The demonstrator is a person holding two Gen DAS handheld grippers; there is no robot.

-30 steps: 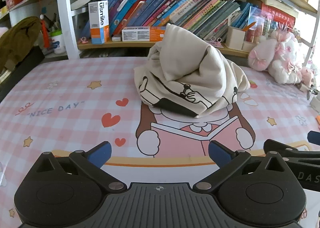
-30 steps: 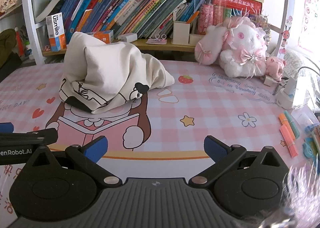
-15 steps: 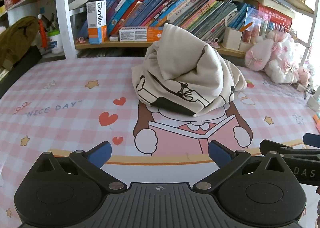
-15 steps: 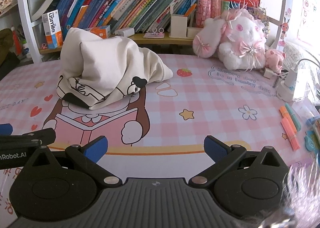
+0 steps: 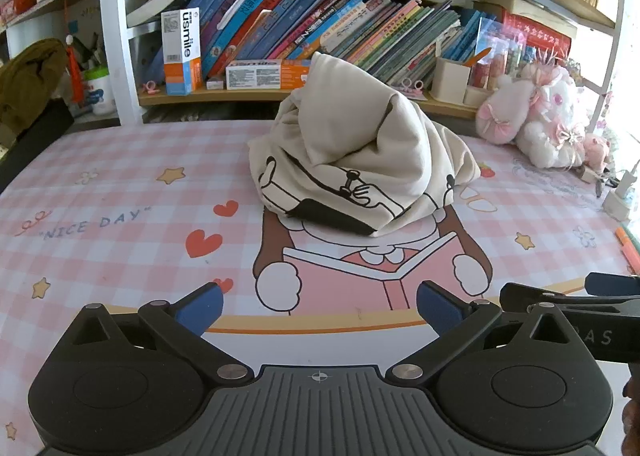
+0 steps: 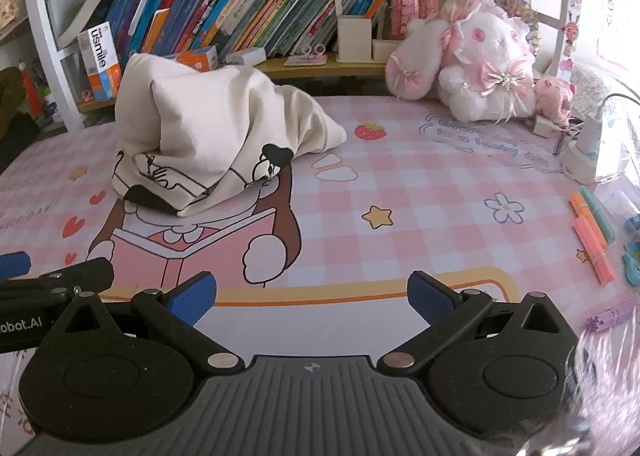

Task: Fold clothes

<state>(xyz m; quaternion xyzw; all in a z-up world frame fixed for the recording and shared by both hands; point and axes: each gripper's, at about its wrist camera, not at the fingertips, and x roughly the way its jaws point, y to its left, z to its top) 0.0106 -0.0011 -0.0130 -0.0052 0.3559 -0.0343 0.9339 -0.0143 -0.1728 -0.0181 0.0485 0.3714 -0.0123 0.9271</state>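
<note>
On the mat (image 5: 120, 192), one crumpled garment (image 5: 352, 152)

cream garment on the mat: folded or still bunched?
Bunched, not folded. The cream garment sits heaped in a peaked pile on the pink mat, its cartoon print creased over itself. Both grippers are open and off it.

— What sort of place is shown?
— A home, likely a child's study corner — a desk (image 5: 120, 192) is covered with a pink checked cartoon mat (image 6: 420, 192).
— What else is seen?
— Picture books (image 5: 320, 28) are packed on a shelf along the desk's far edge; a plush rabbit (image 6: 480, 60) is set at its far right corner.
</note>
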